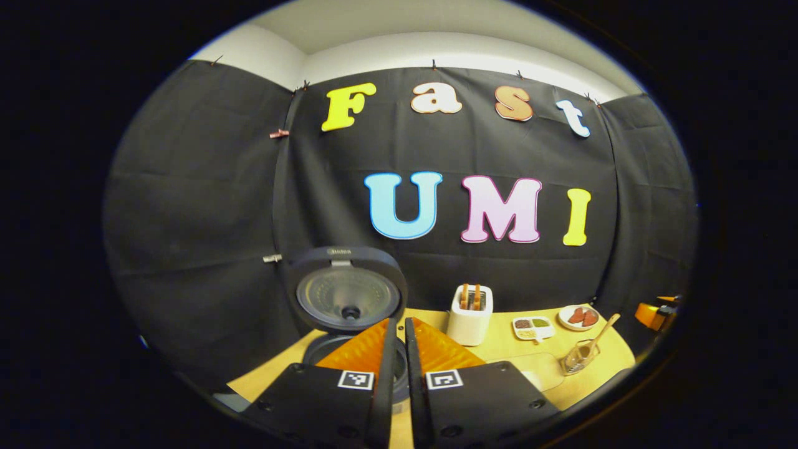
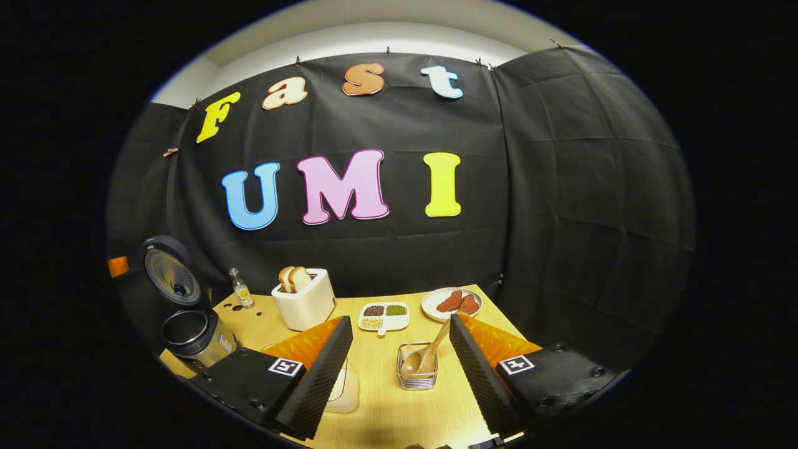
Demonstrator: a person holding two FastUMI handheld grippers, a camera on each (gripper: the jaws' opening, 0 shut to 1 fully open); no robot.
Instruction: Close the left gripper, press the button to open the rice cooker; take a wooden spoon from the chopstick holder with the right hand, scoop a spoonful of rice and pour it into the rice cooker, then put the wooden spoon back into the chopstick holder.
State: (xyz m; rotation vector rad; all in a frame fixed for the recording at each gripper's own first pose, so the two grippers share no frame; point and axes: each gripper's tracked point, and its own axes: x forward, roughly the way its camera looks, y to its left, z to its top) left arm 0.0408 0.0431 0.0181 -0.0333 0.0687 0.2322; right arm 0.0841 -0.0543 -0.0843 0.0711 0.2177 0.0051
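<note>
Wooden spoon (image 2: 430, 354) leans in wire holder (image 2: 417, 375); right tool (image 2: 399, 368) spread, left tool (image 1: 399, 368) clenched.

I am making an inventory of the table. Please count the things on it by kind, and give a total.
Rice cooker, lid open: 1
Toaster with bread: 1
Bottle: 1
Divided dish of grains: 1
Plate with reddish pieces: 1
Holder: 1
Spoon, in the holder: 1
White item, partly hidden: 1
Total: 8
</note>
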